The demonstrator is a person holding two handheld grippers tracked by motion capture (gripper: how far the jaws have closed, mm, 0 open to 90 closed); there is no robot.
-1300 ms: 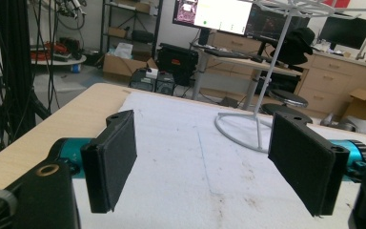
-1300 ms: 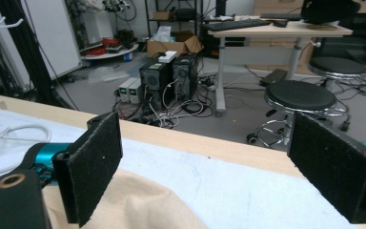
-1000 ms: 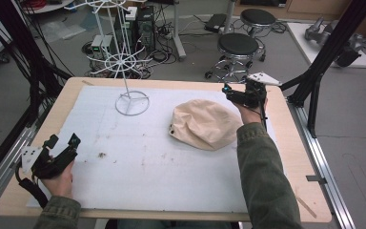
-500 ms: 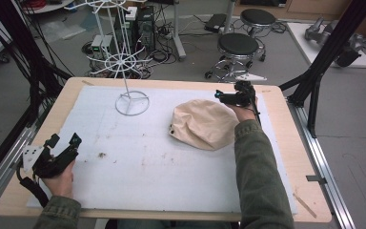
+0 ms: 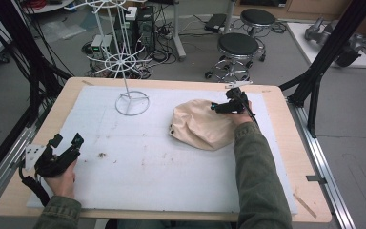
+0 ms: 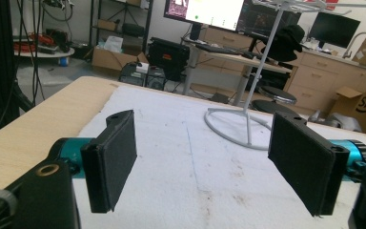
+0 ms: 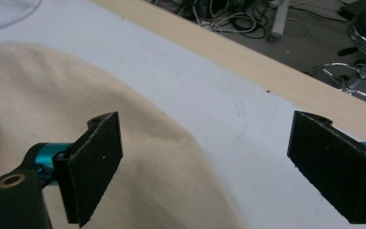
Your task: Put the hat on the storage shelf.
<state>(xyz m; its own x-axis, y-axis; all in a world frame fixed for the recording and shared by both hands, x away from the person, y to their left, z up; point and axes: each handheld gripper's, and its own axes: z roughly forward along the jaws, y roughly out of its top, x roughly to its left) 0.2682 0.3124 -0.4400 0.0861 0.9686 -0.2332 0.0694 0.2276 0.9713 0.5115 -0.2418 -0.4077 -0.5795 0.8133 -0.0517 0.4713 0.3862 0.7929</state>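
A beige cloth cap lies on the white mat, right of centre. My right gripper hovers at the cap's far right edge, open, with nothing between the jaws. In the right gripper view, one jaw is over the cap and the other over bare mat, with the right gripper spread wide. My left gripper rests near the mat's front left corner, open and holding nothing. From the left gripper, the white wire stand shows ahead.
The white wire stand has its ring base on the mat's far left part, its tall pole carrying wire wheels. Beyond the wooden table's far edge are stools and cables on the floor. Black frame struts flank both sides.
My right gripper has moved left and down, from beyond the cap's right side to its far edge. The left gripper has stayed put.
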